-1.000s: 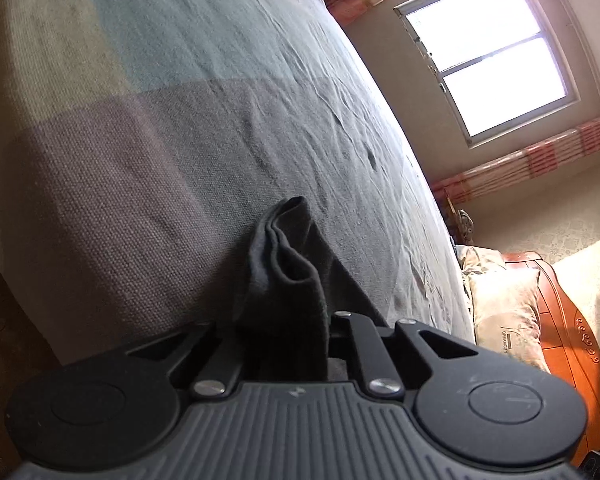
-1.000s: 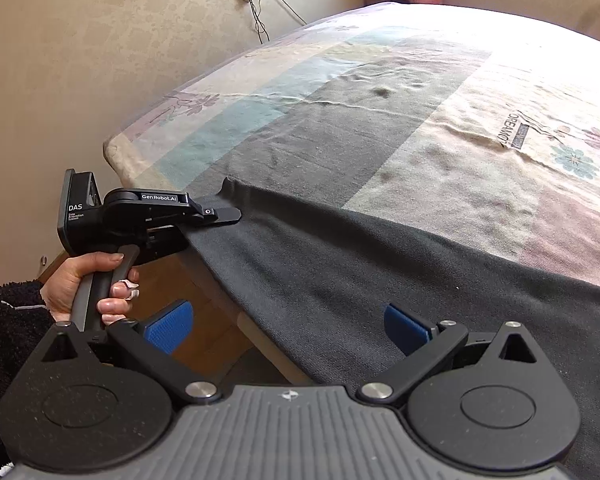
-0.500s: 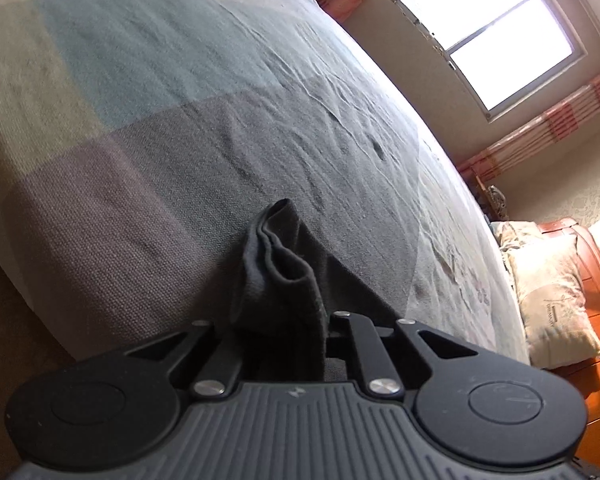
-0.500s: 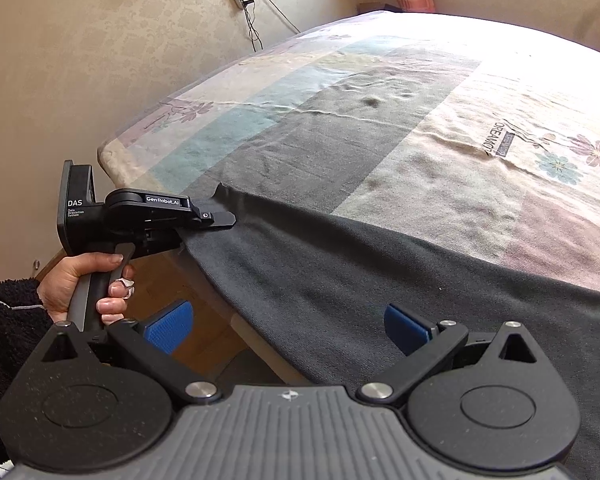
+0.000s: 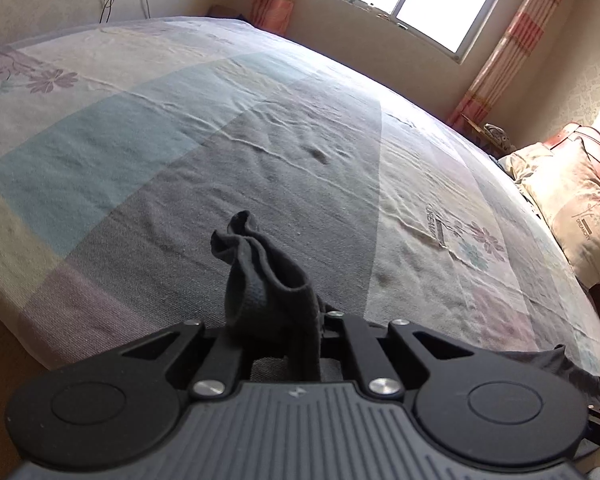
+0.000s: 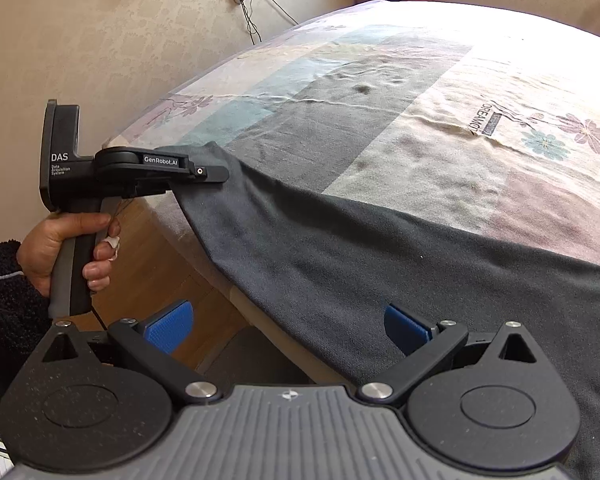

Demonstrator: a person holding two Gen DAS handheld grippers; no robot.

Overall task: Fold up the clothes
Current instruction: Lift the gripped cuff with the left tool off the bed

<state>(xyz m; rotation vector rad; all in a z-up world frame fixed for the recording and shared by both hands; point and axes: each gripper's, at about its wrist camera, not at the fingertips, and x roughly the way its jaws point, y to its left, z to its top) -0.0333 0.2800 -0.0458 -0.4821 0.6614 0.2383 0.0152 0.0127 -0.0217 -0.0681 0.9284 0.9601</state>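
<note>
Gaping wide over the bed's near edge, right gripper (image 6: 288, 330) with blue ribbed pads (image 6: 168, 326) holds nothing. Below it, dark grey knit garment (image 6: 380, 280) drapes across the patchwork floral bedsheet (image 6: 420, 92). Left gripper (image 6: 216, 172), clamped tight on the garment's bunched corner (image 5: 268, 276), lifts it off the sheet. Pillow (image 5: 572, 208) beyond.

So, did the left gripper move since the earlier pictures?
Yes. In the right wrist view the left gripper, shut on the dark cloth, now sits higher against the bed edge, lifting the corner.
</note>
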